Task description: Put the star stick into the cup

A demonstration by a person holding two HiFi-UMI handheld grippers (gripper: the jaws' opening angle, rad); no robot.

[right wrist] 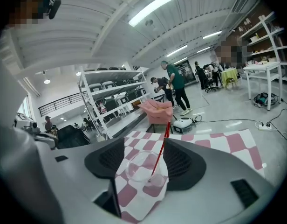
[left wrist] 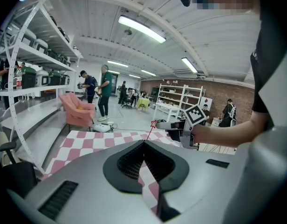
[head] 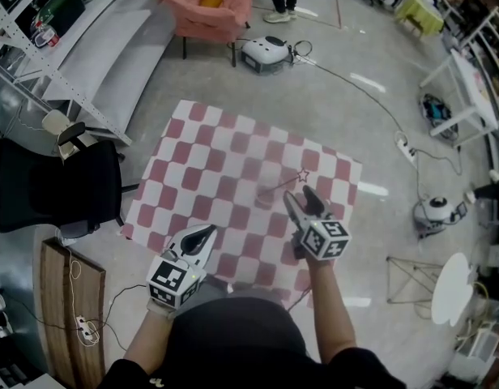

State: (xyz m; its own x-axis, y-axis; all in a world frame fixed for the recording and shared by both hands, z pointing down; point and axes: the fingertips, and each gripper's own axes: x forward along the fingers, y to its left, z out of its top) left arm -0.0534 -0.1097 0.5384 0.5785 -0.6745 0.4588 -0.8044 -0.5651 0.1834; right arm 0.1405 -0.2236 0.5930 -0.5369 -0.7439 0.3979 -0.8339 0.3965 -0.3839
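Fingers (left wrist: 127,164) of left gripper (left wrist: 144,143) clenched, tips meeting, nothing gripped between them. From the head view, low at left, over the near part of the checked cloth (head: 217,148), tips aimed away from the body and slightly right. One marker cube on each gripper.

Further right, on the cloth: one star stick (right wrist: 158,153), thin and red, standing in one clear cup (right wrist: 144,171). Lower end down inside the cup, near the bottom on its right side. Long axis slanted, not upright. From the right gripper view, leaning up and a little to the right, crossing the rim and rising past the tip of the right-hand finger. From the head view, star end toward the upper right, farthest from the body, shaft running back down-left. From the left gripper view, star showing just up and right of the closed tips.

Cup upright on pink and white squares, too clear to pick out from the head view.

Rightmost: right gripper (right wrist: 144,141), fingers (right wrist: 183,164) released and spread wide, cup sitting in the gap between the pads, neither pad pressing on it.

Count: two grippers, one stick, one cup, one cloth.
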